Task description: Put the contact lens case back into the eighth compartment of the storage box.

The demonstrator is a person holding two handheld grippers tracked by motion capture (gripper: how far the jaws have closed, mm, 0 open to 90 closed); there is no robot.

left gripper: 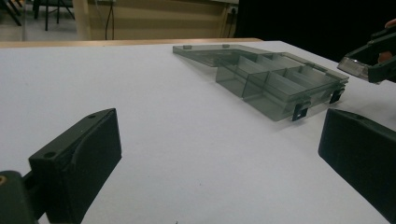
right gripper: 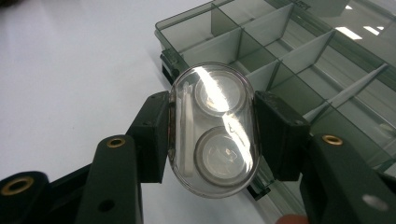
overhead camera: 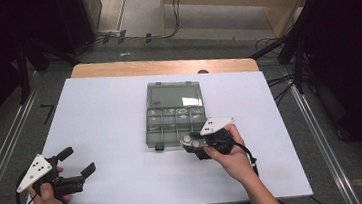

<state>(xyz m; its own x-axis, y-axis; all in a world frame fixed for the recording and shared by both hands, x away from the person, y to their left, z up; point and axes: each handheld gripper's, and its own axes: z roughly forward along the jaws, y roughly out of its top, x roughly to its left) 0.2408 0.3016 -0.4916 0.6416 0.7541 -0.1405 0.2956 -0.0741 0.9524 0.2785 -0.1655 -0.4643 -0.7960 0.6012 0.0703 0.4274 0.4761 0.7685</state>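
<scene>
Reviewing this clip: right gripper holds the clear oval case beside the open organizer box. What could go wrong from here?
1. The clear oval case is smooth and pinched only at its sides by the right gripper; it could slip or twist out.
2. Held at the organizer box front edge, it may knock a divider going in.

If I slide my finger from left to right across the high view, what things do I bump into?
The left gripper, jaws open, held in a hand → bare white table → the open grey compartment box → the right gripper clamped on a clear oval case at the box's front right corner.
</scene>
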